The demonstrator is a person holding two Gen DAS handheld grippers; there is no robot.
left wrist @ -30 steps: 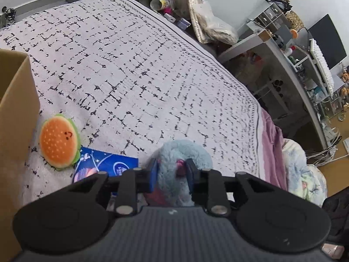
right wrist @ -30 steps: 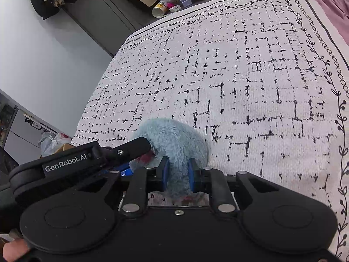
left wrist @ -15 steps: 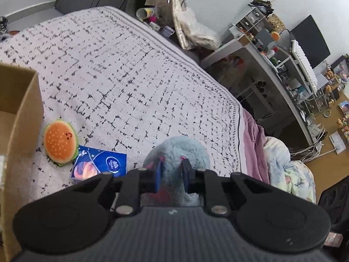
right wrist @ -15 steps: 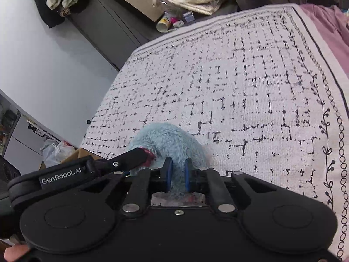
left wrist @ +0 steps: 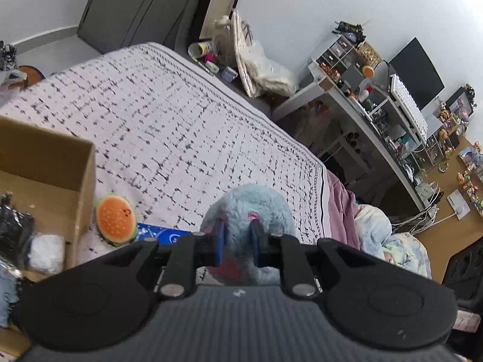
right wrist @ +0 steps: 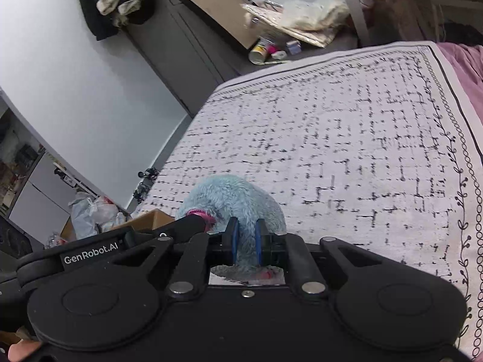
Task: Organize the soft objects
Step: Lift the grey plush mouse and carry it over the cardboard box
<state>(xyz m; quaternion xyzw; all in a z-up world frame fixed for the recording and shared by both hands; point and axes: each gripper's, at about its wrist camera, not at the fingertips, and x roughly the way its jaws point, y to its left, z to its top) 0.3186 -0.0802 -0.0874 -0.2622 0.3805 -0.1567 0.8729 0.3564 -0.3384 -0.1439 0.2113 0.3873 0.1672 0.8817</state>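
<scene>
A fluffy light-blue plush toy (left wrist: 256, 202) with pink trim hangs above the patterned bedspread (left wrist: 181, 114), held from two sides. My left gripper (left wrist: 237, 235) is shut on its fur, the blue pads pressed in. In the right wrist view my right gripper (right wrist: 246, 235) pinches the same blue plush (right wrist: 232, 193) tightly, and one of the left gripper's fingers (right wrist: 188, 226) reaches in from the left at the pink trim. A burger-shaped plush (left wrist: 115, 223) lies on the bed beside an open cardboard box (left wrist: 86, 181).
A blue packet (left wrist: 157, 233) lies next to the burger. The box holds black and white soft items (left wrist: 45, 250). Right of the bed are a pink blanket (left wrist: 344, 211), a cluttered desk (left wrist: 362, 126) and a monitor. A dark wardrobe (right wrist: 181, 45) stands beyond the bed.
Both grippers have risen, lifting the blue plush off the bedspread, and their jaws have squeezed tighter on it. The box's inside has come into the left wrist view.
</scene>
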